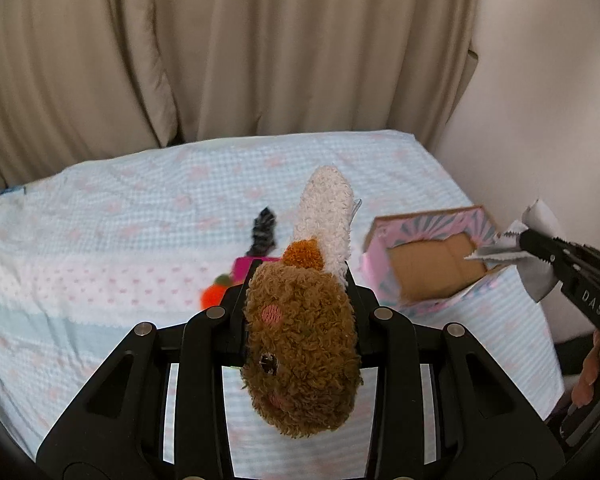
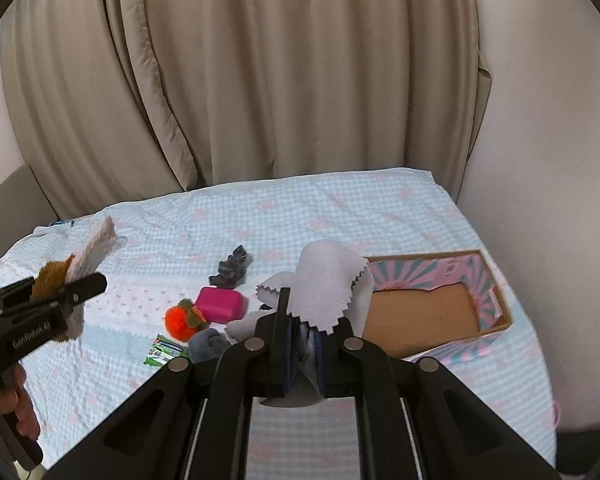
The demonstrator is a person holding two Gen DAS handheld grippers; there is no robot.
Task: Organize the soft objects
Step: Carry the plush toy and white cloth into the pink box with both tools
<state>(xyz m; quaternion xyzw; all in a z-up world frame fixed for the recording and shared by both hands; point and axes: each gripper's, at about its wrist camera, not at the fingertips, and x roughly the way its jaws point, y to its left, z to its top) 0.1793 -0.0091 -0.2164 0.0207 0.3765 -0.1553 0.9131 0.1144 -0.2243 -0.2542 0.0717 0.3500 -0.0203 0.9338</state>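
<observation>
Plush fills the near field of the left wrist view: the left tool (image 1: 300, 280) is clamped on a brown plush toy (image 1: 300, 352) with a long cream ear, held in the air above the bed (image 1: 120, 208). The right tool (image 2: 302, 320) is closed on a thin grey cloth (image 2: 328, 284) with zigzag edges, whose loose upper part flops over the fingertips. Taking the open cardboard box (image 2: 496, 312) as landmark: it sits empty near the bed's right edge, just beyond and to the right of the cloth. Left of the box lies a cluster of loose items, nearest first: a green packet (image 2: 162, 354), a grey sock (image 2: 208, 344), an orange pom-pom toy (image 2: 182, 318), a pink case (image 2: 220, 304), and farthest a dark striped fabric piece (image 2: 232, 268). Behind everything hangs a beige curtain (image 2: 260, 80). Both held items look destined for the box, and the risks follow from that. The cloth is gripped low with most of it free, so it may drape over the box wall or slide out rather than land inside. The plush is bulky and pinched only at its middle; it could swing and knock the box toward the bed's edge. Both tools converging on one box may also collide.
</observation>
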